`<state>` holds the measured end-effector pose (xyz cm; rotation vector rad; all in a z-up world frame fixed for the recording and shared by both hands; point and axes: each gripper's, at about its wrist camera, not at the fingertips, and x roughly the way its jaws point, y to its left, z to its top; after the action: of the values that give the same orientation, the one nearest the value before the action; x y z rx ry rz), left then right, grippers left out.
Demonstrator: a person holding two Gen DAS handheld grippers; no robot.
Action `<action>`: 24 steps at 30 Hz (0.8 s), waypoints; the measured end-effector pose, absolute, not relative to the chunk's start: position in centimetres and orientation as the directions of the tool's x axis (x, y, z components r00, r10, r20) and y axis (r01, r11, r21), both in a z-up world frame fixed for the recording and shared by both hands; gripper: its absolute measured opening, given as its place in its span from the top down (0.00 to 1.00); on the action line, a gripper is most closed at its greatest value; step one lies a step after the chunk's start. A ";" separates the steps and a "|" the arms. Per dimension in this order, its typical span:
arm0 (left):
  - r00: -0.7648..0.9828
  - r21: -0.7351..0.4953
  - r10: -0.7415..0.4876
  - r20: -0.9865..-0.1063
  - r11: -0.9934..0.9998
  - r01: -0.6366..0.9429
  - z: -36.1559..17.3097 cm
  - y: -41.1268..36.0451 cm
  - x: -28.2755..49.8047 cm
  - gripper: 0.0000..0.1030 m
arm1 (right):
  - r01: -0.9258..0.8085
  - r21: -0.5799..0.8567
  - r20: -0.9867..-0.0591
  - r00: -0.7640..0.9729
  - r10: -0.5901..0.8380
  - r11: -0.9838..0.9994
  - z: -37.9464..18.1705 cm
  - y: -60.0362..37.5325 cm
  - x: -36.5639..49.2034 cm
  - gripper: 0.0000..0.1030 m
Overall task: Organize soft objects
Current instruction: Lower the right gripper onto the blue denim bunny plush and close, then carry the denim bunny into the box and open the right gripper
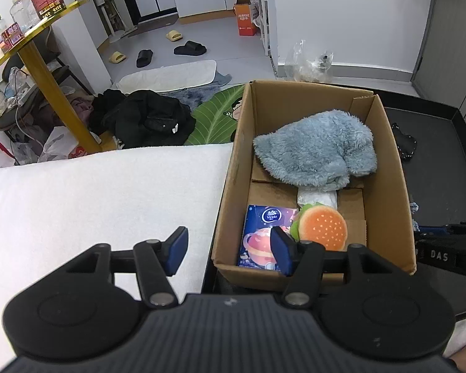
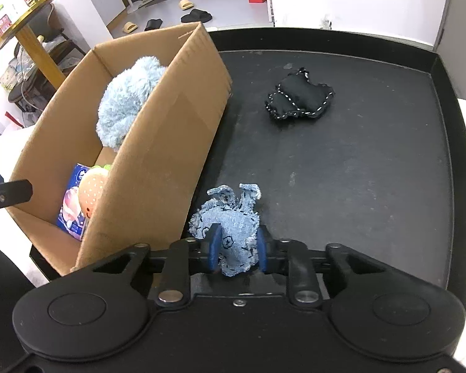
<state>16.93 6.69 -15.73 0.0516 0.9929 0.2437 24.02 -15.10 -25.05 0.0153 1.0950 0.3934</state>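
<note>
Your left gripper (image 1: 230,250) hangs with its jaws apart and nothing between them, one blue pad over the white bedding (image 1: 93,192), the other over the near left corner of the cardboard box (image 1: 233,168). Inside the box, a blue tissue pack (image 1: 258,233) lies flat at the near left with a plush burger (image 1: 324,228) touching its right side; a fluffy blue-grey plush (image 1: 317,149) fills the far half, its long axis running across the box. The box sits on the left part of the black tray (image 2: 372,186). Right of it, your right gripper (image 2: 237,253) is clamped narrow on a blue denim soft toy (image 2: 230,217), whose long axis points away from you, frayed tips farthest out. Farther right and beyond, well apart, a black stitched soft toy (image 2: 298,99) lies flat on the tray.
</note>
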 end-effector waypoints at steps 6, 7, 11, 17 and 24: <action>0.524 0.150 0.225 -0.822 0.972 -0.181 -15.6 6.6 16.9 0.45 | -0.295 0.193 -0.860 0.409 0.306 0.936 -24.3 -15.4 23.8 0.83; 0.523 0.150 0.224 -0.822 0.972 -0.181 -15.6 6.6 16.9 0.44 | -0.291 0.195 -0.858 0.412 0.307 0.937 -24.2 -15.5 23.9 0.84; 0.524 0.147 0.222 -0.822 0.972 -0.182 -15.6 6.6 16.9 0.44 | -0.284 0.203 -0.844 0.435 0.314 0.937 -23.4 -16.0 23.9 0.88; 0.524 0.146 0.221 -0.822 0.973 -0.181 -15.6 6.6 16.9 0.44 | -0.273 0.222 -0.822 0.463 0.331 0.936 -22.7 -16.7 24.2 0.90; 0.532 0.132 0.213 -0.819 0.974 -0.186 -15.5 6.7 16.9 0.44 | -0.258 0.236 -0.799 0.497 0.338 0.937 -21.2 -17.3 24.2 0.91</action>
<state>16.89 6.68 -15.46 0.0300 0.9808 0.2384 24.23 -17.26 -21.23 0.0885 0.9873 0.3617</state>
